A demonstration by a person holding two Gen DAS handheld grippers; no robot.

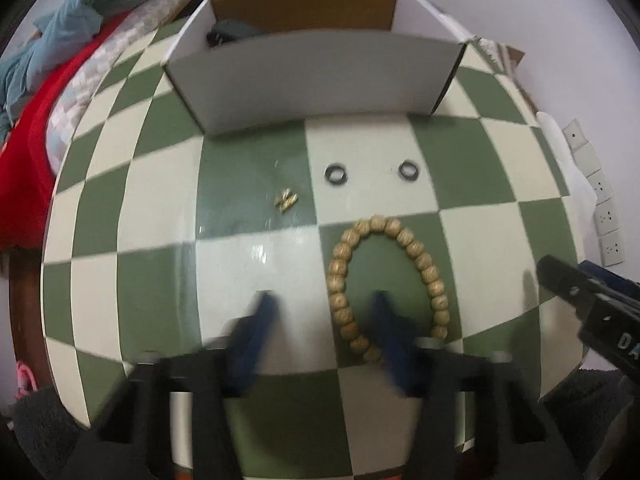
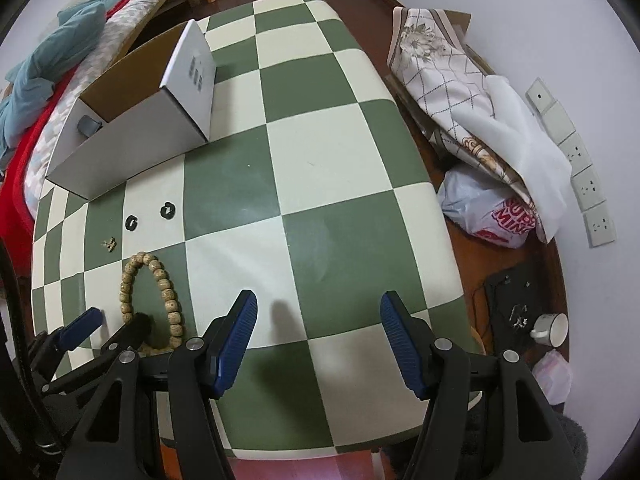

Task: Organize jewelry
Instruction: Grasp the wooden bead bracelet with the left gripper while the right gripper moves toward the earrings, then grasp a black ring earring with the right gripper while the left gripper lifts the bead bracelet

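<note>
A tan wooden bead bracelet (image 1: pixel 380 280) lies on the green and cream checkered table (image 1: pixel 260 160); it also shows in the right wrist view (image 2: pixel 156 296). Beyond it lie two dark rings (image 1: pixel 336 174) (image 1: pixel 409 169) and small gold earrings (image 1: pixel 286 200). A white cardboard box (image 1: pixel 312 76) stands behind them, open at the top, with a dark object inside (image 1: pixel 230 32). My left gripper (image 1: pixel 324 300) is open, its right finger over the inside of the bracelet loop. My right gripper (image 2: pixel 318 308) is open and empty above the table's near edge, to the right of the bracelet.
A bed with red and blue bedding (image 2: pixel 48 72) lies left of the table. Folded cloth (image 2: pixel 460 92), a plastic bag (image 2: pixel 492 212) and a mug (image 2: pixel 552 328) sit on the floor to the right. Wall sockets (image 2: pixel 576 168) line the right wall.
</note>
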